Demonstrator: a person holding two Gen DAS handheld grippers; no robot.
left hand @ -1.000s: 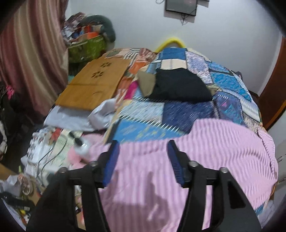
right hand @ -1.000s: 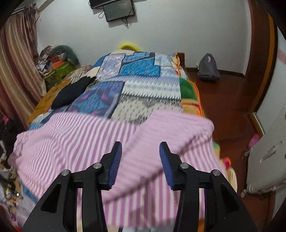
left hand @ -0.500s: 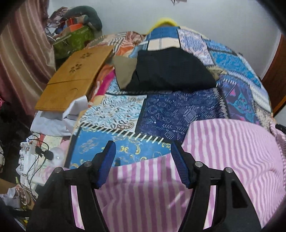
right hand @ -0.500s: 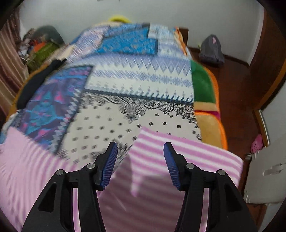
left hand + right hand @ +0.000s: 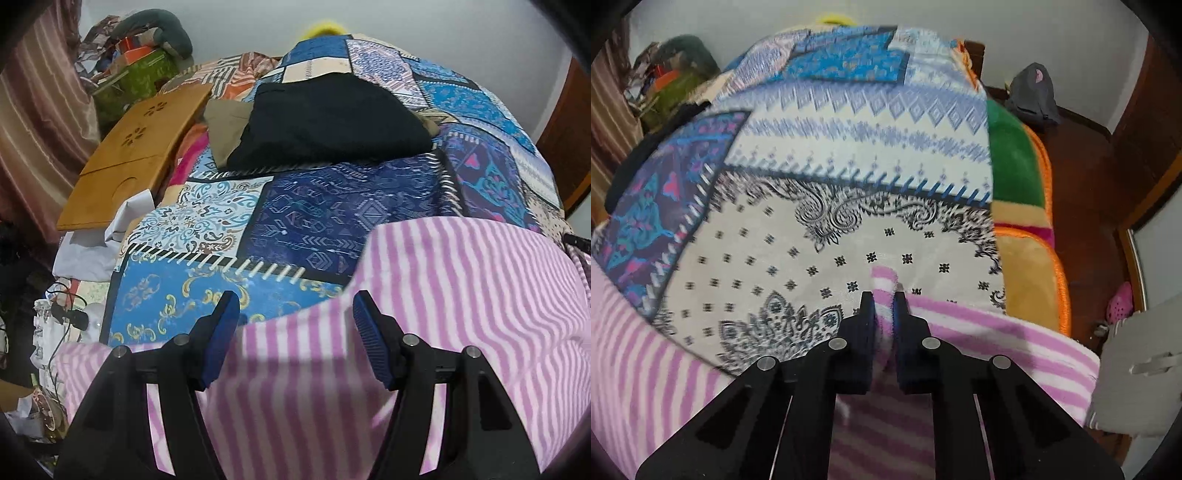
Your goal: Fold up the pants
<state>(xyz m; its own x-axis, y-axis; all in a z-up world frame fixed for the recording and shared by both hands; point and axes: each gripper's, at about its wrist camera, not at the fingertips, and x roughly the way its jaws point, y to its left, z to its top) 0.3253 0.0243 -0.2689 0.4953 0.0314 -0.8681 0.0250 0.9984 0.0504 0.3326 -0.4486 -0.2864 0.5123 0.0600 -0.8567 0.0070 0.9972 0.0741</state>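
Observation:
The pink and white striped pants (image 5: 454, 295) lie spread across the near end of a patchwork bedspread (image 5: 314, 221). My left gripper (image 5: 291, 314) is open, its blue pads low over the pants' far edge, one on each side of it. My right gripper (image 5: 884, 301) is shut on a bunched fold of the pants' edge (image 5: 884, 280), near the bedspread (image 5: 831, 236); the striped cloth (image 5: 997, 350) runs off to both sides below it.
A folded black garment (image 5: 328, 118) on a tan one (image 5: 225, 125) lies further up the bed. A wooden lap tray (image 5: 133, 155) and clutter sit at the bed's left. A green and orange blanket (image 5: 1019, 177), wooden floor and grey bag (image 5: 1030, 92) are on the right.
Both grippers came down and forward to the pants' far edge. The right gripper, open before, has shut on the cloth. The left gripper stays open.

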